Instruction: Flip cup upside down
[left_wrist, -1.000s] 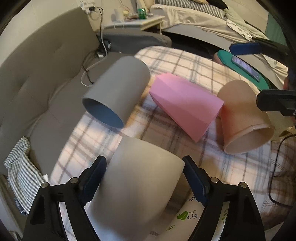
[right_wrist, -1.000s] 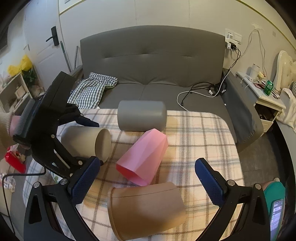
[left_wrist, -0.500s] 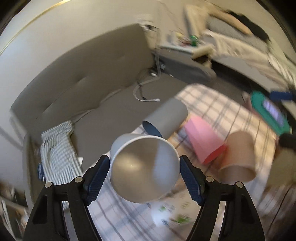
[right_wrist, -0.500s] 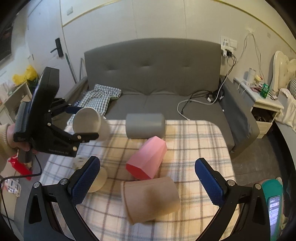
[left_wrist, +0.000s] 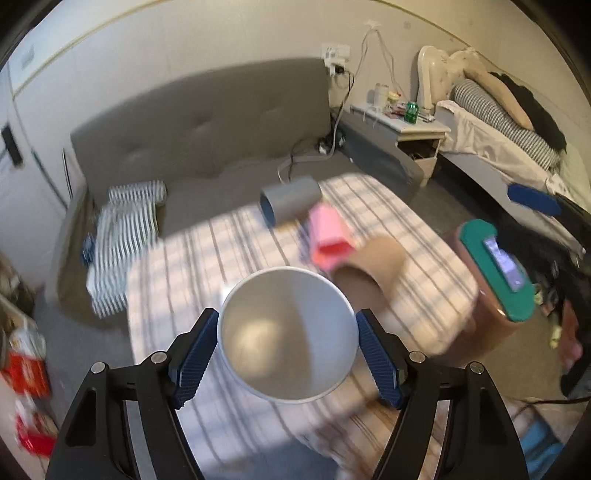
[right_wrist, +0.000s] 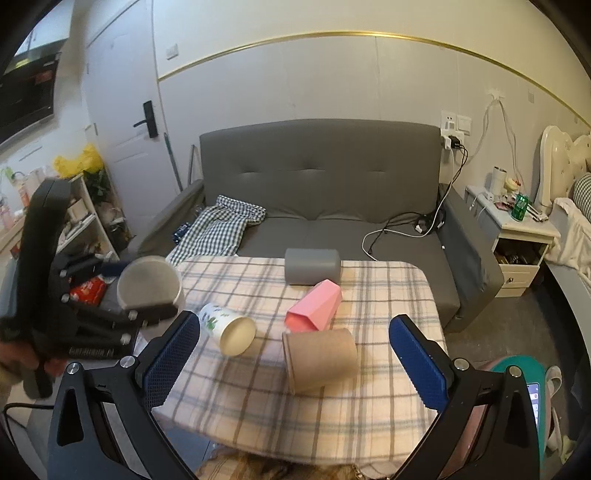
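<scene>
The left gripper (left_wrist: 287, 347) is clamped on a light grey cup (left_wrist: 288, 334), its blue ribbed pads pressed against the cup's two sides; the cup is held clear above the near left edge of the table, and the left wrist camera looks at one round end of it, though blur leaves it unclear whether that is the mouth or the base. From the right wrist view the same cup (right_wrist: 149, 282) hangs in the left gripper (right_wrist: 147, 295) beside the table's left corner, not touching the cloth. The right gripper (right_wrist: 293, 350) holds nothing, its blue pads (right_wrist: 171, 354) spread wide apart above the near edge of the plaid tablecloth (right_wrist: 388, 295). On the cloth lie four more cups, all on their sides: a white paper cup with green print (right_wrist: 227, 328) nearest the held one, a brown cup (right_wrist: 319, 356) in front, a pink faceted cup (right_wrist: 314, 310) just behind it, and a dark grey cup (right_wrist: 312, 266) at the far edge. Behind the table stands a grey sofa (right_wrist: 321, 177) with a checked cloth (right_wrist: 218, 230) on its seat.
</scene>
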